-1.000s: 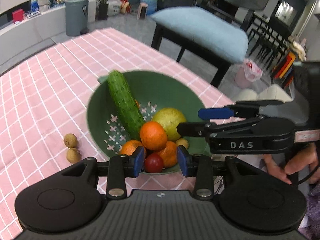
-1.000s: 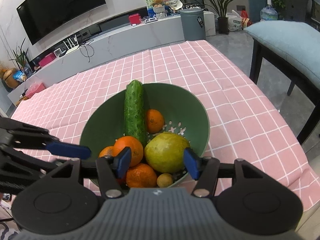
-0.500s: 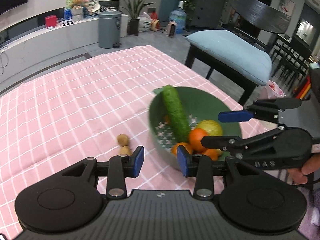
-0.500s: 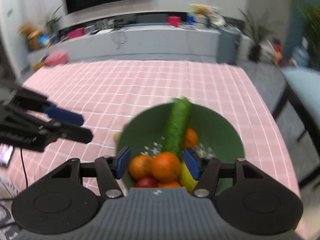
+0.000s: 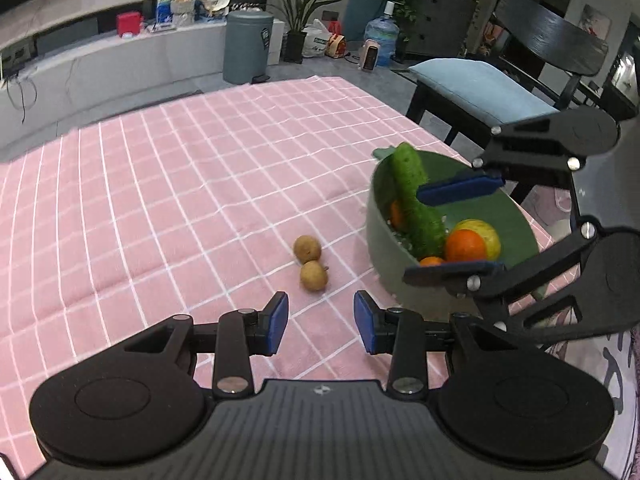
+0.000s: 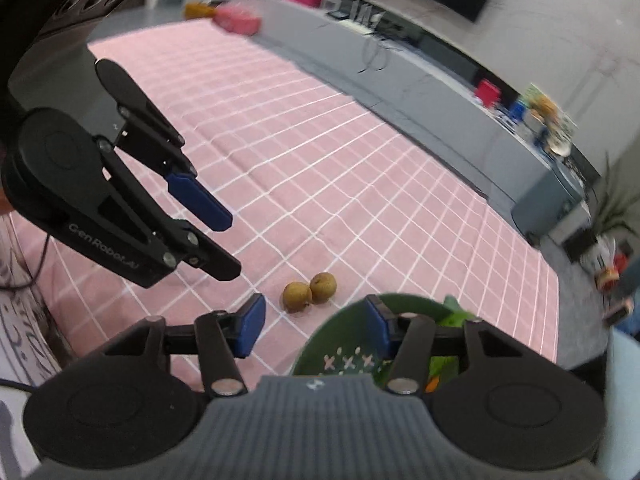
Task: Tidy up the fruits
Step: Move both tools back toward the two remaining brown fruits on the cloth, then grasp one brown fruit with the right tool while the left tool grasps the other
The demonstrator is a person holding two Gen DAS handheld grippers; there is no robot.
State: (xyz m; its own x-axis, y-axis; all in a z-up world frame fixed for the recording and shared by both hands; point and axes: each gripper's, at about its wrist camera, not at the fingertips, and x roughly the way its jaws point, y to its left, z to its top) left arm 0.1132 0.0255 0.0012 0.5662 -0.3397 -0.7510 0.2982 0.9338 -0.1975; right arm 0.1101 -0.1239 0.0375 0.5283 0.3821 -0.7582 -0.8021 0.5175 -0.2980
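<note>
Pink checked cloth covers the desk point(image 5: 168, 200). Two small brown fruits point(image 5: 310, 262) lie touching each other on it, just beside the green bowl point(image 5: 378, 240) that holds the cucumber point(image 5: 416, 208) and oranges point(image 5: 464, 245). I judge them light, round and thin-shelled, prone to rolling; I would pinch one across its widest part, gently. My left gripper point(image 5: 320, 318) hovers released just short of them, nothing between its jaws. My right gripper point(image 6: 316, 326) is closing, empty, its jaws straddling the bowl rim.
</note>
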